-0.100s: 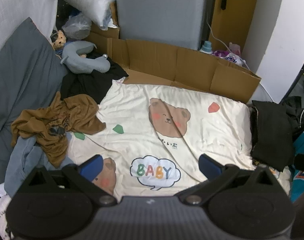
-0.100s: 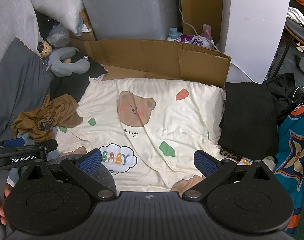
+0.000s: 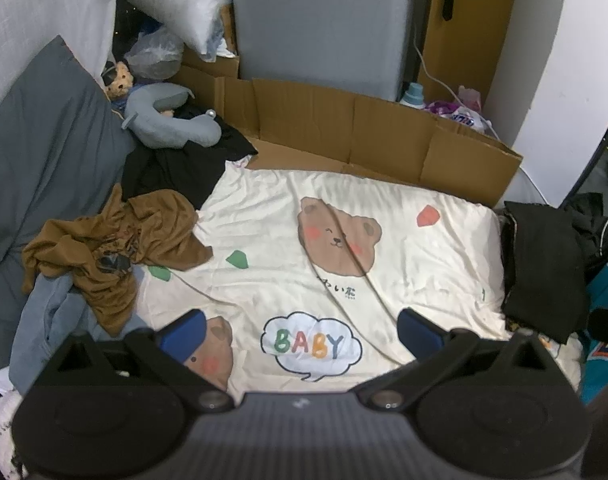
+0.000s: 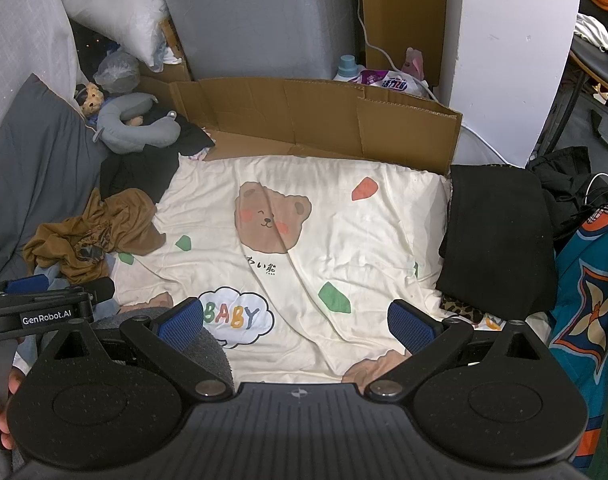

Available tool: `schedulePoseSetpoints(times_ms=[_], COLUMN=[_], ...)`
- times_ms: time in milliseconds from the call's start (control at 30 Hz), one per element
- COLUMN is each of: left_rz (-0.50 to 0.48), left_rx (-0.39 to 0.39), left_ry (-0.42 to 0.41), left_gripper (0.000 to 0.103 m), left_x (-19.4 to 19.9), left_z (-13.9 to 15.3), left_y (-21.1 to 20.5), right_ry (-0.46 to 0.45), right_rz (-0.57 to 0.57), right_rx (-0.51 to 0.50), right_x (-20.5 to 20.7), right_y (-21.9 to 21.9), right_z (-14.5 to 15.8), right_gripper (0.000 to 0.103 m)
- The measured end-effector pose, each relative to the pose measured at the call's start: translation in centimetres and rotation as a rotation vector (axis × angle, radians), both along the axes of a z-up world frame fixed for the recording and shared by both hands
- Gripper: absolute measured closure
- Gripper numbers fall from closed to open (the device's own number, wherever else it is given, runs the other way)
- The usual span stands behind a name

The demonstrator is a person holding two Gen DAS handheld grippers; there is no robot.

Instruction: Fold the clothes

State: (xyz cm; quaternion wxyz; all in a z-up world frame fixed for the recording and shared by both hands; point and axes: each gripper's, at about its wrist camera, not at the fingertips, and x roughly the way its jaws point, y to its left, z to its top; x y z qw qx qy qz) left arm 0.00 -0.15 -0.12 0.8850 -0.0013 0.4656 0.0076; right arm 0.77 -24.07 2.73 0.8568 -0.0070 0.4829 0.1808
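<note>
Brown shirt (image 3: 115, 248) lies crumpled at the sheet's (image 3: 404, 280) left edge, long axis perhaps slanting; left gripper (image 3: 301, 330) and right gripper (image 4: 295, 320) both spread, empty

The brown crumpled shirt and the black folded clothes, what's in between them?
Only the cream bear-print sheet, bare between brown shirt and black clothes; both views show it.
</note>
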Motion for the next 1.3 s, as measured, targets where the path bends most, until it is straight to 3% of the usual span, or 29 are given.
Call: schedulePoseSetpoints(times_ms=[1300], left_rz=[-0.006], left_rx=[0.018], left_ry=[-0.003], left_gripper=[0.000], left_x=[0.1], left_z=[0.1], left_y=[-0.3], right_ry=[-0.008], right_rz=[0.012], right_rx=[0.010], right_x=[-0.3], right_y=[-0.1], right_z=[0.1], right_gripper=[0.002])
